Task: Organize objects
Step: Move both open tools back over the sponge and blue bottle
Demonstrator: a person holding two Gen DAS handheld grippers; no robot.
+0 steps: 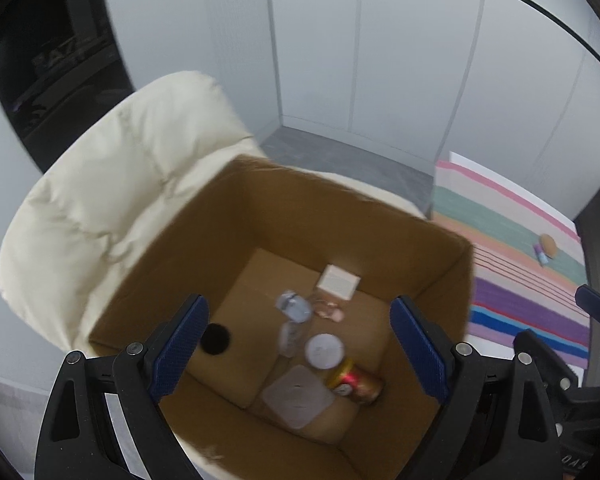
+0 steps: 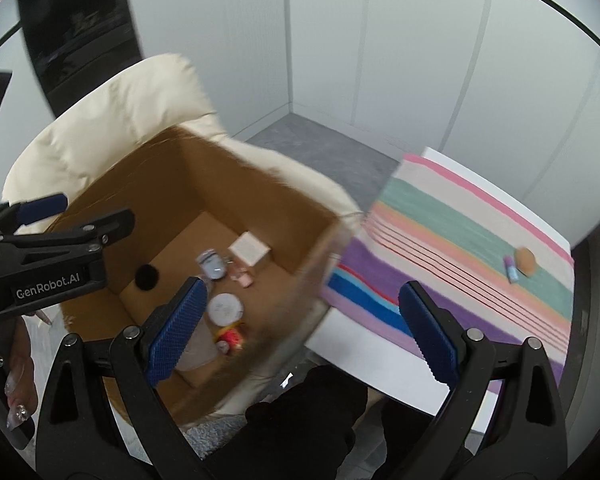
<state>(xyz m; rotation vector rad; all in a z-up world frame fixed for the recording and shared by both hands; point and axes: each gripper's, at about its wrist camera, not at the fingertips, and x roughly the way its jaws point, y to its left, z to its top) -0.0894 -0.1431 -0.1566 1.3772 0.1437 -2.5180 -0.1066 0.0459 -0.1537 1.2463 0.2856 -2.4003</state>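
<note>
Evidently both tools are free at this moment: the left hand-held gripper (image 1: 298, 354) hangs over the open cardboard box (image 1: 440, 272) with its blue pads spread wide and nothing between them, and the right hand-held gripper (image 2: 300, 332) is likewise spread and empty, straddling the box edge and the striped cloth (image 2: 440, 216). Several small items already lie on the box floor, among them a red-and-gold can (image 1: 358, 384) and a white round lid (image 1: 325, 351). What seems left to sort is the tan round object (image 2: 525, 260) and the small purple tube (image 2: 511, 268) touching it, far out on the tabletop. The right tool is the nearer one; it would do best to approach from above, centre on one item, and close only once the pads flank it.
</note>
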